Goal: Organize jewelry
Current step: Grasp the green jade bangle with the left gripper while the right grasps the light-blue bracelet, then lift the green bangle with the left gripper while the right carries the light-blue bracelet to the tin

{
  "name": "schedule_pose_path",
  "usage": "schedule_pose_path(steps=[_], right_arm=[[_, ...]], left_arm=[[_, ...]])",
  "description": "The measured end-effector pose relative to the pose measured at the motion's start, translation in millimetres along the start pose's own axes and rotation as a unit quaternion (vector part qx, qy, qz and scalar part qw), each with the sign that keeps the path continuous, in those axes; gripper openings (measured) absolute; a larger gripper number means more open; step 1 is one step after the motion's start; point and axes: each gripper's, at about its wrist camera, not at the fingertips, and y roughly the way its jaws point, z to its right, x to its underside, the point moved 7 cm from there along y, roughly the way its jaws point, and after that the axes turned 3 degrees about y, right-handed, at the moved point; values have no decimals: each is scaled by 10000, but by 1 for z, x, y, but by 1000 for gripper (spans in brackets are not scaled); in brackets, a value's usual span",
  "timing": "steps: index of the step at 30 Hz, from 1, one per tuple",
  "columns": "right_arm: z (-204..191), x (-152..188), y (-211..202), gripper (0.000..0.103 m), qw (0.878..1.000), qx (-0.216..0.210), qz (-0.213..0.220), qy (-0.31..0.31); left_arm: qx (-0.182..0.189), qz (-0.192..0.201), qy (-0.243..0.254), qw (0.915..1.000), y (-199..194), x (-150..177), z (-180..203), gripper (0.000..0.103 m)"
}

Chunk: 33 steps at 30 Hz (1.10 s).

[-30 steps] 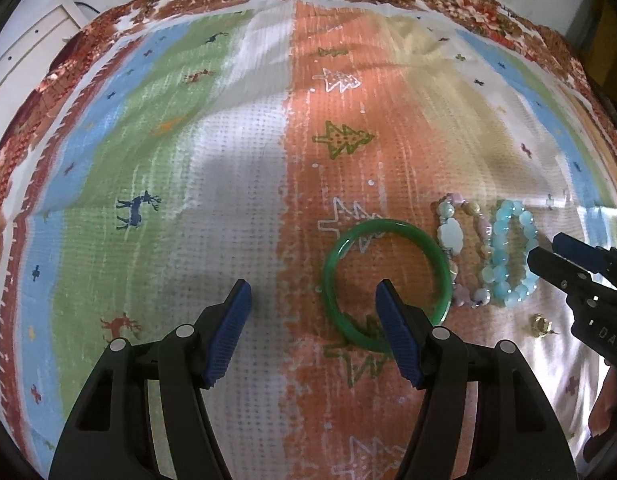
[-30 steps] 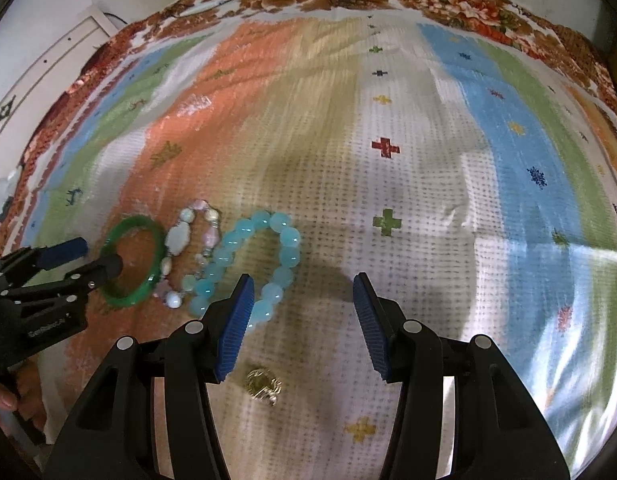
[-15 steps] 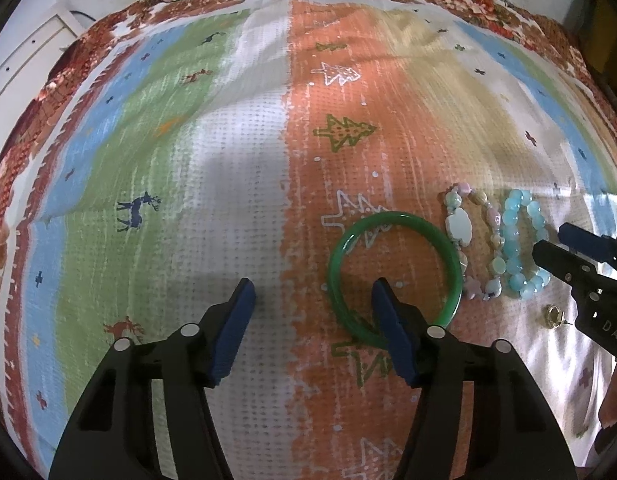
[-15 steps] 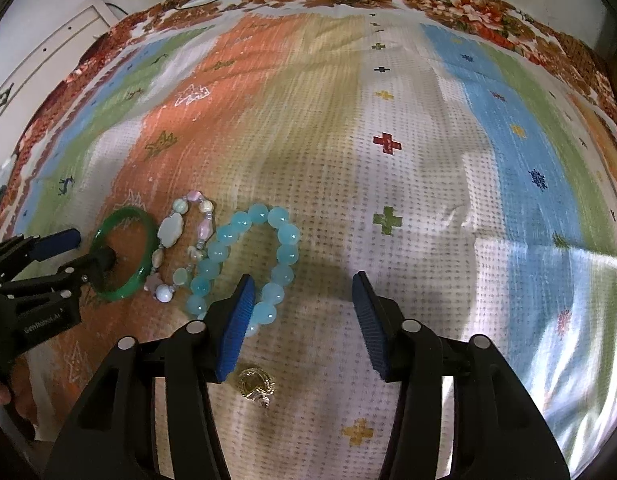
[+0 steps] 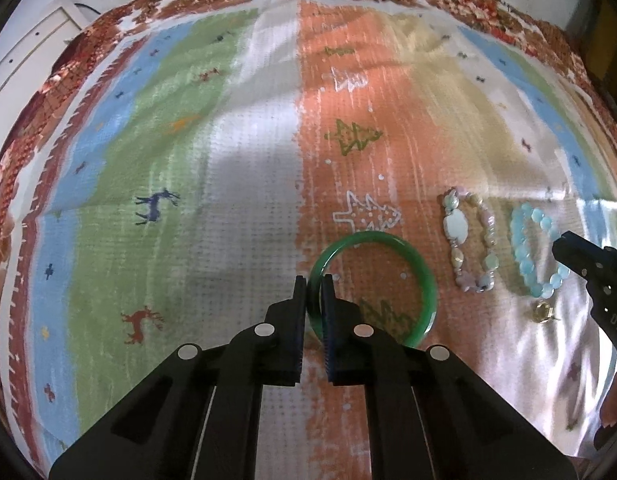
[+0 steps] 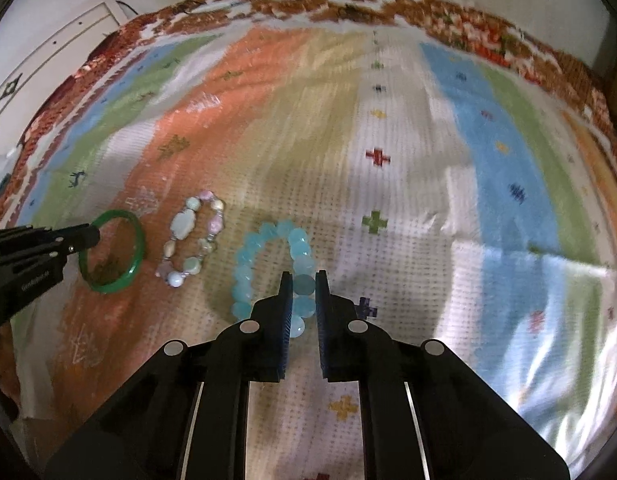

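A green bangle [image 5: 426,280] lies on the striped cloth, and my left gripper [image 5: 314,284] is shut on its left rim. To its right lie a pastel bead bracelet [image 5: 454,228] and a light blue bead bracelet [image 5: 520,252]. In the right wrist view, my right gripper [image 6: 302,284] is closing, its pads pressing a bead on the right side of the blue bracelet [image 6: 244,256]. The same view shows the bangle [image 6: 138,240], the pastel bracelet [image 6: 182,226] and the left gripper [image 6: 94,236]. The right gripper [image 5: 560,244] shows at the left wrist view's right edge.
A small gold piece [image 5: 542,312] lies on the cloth just below the blue bracelet. The patterned cloth [image 5: 228,200] spreads wide to the left and far side. A white panelled surface [image 5: 24,60] stands beyond its top-left corner. A hand [image 6: 4,380] holds the left gripper.
Both grippers went from wide open to closed. The left one now pinches the bangle's rim and the right one pinches the blue bracelet's beads. The blue bracelet sits slightly further from the pastel one.
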Motion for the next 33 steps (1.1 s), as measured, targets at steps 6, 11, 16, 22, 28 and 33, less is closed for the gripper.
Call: schedule_pose_path(steps=[6, 11, 16, 22, 28, 33], right_arm=[[-6, -1, -28, 12, 9996, -97, 245, -54], [-6, 4, -45, 12, 9994, -135, 330, -14], [-8, 7, -64, 12, 9988, -169, 462, -27], [-8, 11, -82, 12, 9981, -170, 591, -48], [-10, 18, -94, 12, 9976, -171, 664, -103], [-13, 22, -105, 12, 9969, -237, 743, -116]], left_arm=[[234, 151, -178, 9995, -28, 3, 3, 8], [333, 280, -166, 9989, -46, 8, 11, 9], [371, 490, -62, 9981, -67, 10, 21, 9], [434, 549, -39, 9975, -80, 16, 27, 9], [411, 585, -70, 9974, -89, 24, 26, 9], [441, 658, -22, 9969, -99, 32, 30, 9]])
